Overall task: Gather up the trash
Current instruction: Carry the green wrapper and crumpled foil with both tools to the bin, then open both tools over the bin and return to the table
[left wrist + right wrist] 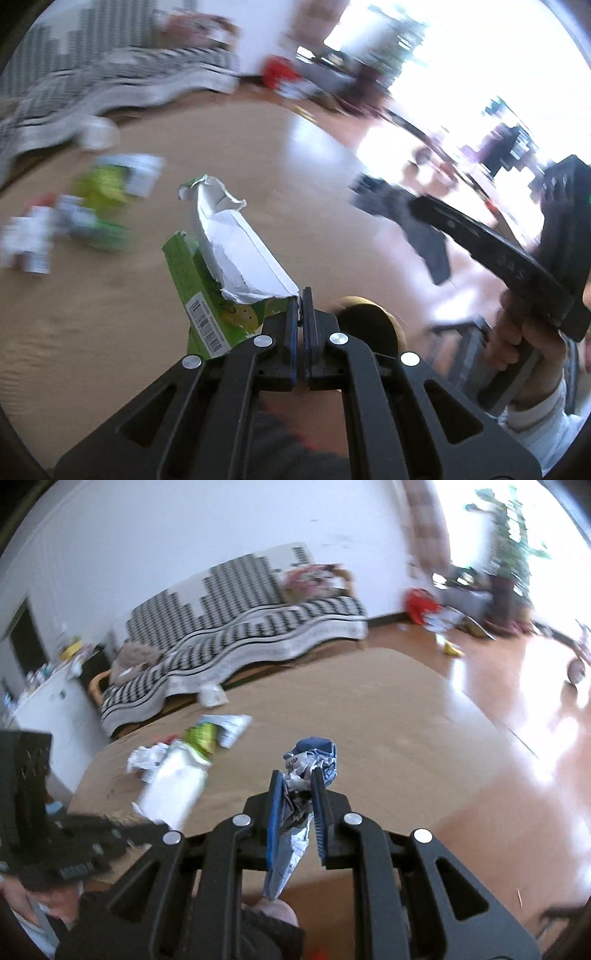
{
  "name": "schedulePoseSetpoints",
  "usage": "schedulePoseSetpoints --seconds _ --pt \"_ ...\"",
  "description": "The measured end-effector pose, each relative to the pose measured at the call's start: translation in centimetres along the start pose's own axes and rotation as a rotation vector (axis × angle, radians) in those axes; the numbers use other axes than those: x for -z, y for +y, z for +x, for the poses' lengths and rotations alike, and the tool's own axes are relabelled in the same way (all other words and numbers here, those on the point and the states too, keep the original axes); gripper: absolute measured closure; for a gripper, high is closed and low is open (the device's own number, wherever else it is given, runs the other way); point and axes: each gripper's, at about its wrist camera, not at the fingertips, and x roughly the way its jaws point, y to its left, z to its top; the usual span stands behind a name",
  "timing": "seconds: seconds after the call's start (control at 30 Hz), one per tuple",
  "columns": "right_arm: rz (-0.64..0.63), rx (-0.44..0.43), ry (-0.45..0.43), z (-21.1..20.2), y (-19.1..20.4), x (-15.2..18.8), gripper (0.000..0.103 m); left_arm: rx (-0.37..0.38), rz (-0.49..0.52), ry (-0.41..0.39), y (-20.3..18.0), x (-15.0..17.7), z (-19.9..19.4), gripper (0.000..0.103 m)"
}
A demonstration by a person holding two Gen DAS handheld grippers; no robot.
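Above the tan carpet [369, 709], both tools are loaded. The left tool [300, 295] has its jaws pressed flat together on one edge of a torn green-and-white cardboard carton [225, 258], which sticks out ahead of the fingertips and hangs clear of the floor. The right tool [297, 775] pinches a crumpled blue-and-silver foil wrapper [314, 760], its wad bulging past the tips and a tail trailing back between the jaws.

The carton looks light and fairly stiff, yet its ripped white flap is weak; a hold on the sound printed panel near the barcode would probably be safer than one on the frayed edge, which could tear further. The wrapper seems nearly weightless, soft and slick, so it is best squeezed through the thick of the crumple, as here; a thin corner might slide out.

More rubbish lies on the carpet near the black-and-white patterned sofa [258, 635]: a green snack bag [201, 736], a white crumpled paper [147, 757] and a small white cup-like item [212, 696]. All appear light.
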Motion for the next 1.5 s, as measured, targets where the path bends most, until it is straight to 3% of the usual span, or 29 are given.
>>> schedulePoseSetpoints --seconds 0.1,0.17,0.3,0.4,0.53,0.73,0.83,0.87,0.9,0.93,0.97,1.0,1.1,1.27,1.4,1.5 --pt "0.106 0.080 0.016 -3.6 -6.9 3.8 0.087 0.102 0.081 0.109 -6.8 2.7 5.6 0.102" --pt "0.172 0.109 0.075 -3.9 -10.7 6.7 0.087 0.141 0.107 0.187 -9.6 4.5 9.3 0.102" --pt "0.294 0.167 0.205 -2.8 -16.7 13.2 0.087 0.193 0.100 0.345 -11.6 7.8 16.1 0.102" --pt "0.390 0.168 0.259 -2.1 -19.9 16.7 0.087 0.188 0.099 0.413 -11.7 9.0 18.6 0.102" --pt "0.412 0.163 0.284 -1.3 -21.0 18.0 0.087 0.186 0.105 0.442 -11.5 9.4 19.7 0.102" --pt "0.419 0.164 0.295 -0.2 -20.9 16.9 0.087 0.204 0.108 0.455 -11.1 9.4 20.1 0.102" --pt "0.420 0.175 0.297 0.5 -20.4 16.1 0.086 0.225 0.161 0.454 -12.2 9.1 19.8 0.101" --pt "0.415 0.173 0.298 0.4 -20.3 16.0 0.085 0.236 0.180 0.459 -12.7 9.1 19.7 0.093" --pt "0.419 0.169 0.292 0.3 -20.3 15.9 0.068 0.234 0.190 0.465 -12.9 9.1 19.7 0.080" --pt "0.426 0.178 0.288 0.1 -20.4 15.8 0.049 0.216 0.195 0.456 -13.1 9.1 19.6 0.026" --pt "0.435 0.191 0.272 -0.3 -20.6 15.6 0.014 0.205 0.189 0.433 -13.1 8.9 19.3 0.008" --pt "0.448 0.208 0.249 -0.8 -20.7 15.4 0.006 0.212 0.184 0.411 -13.0 8.8 18.9 0.007" --pt "0.472 0.254 0.200 -2.3 -21.6 14.6 0.006 0.199 0.158 0.398 -11.9 7.9 18.0 0.006" --pt "0.426 0.308 0.109 -3.4 -20.8 12.8 0.006 0.097 0.133 0.219 -8.2 4.5 12.4 0.006" --pt "0.351 0.282 0.100 -1.0 -18.3 10.4 0.006 -0.024 0.034 0.064 -2.4 1.7 5.9 0.006" --pt "0.298 0.217 0.117 2.1 -14.9 8.0 0.006 -0.204 -0.078 -0.066 5.4 1.2 0.1 0.006"
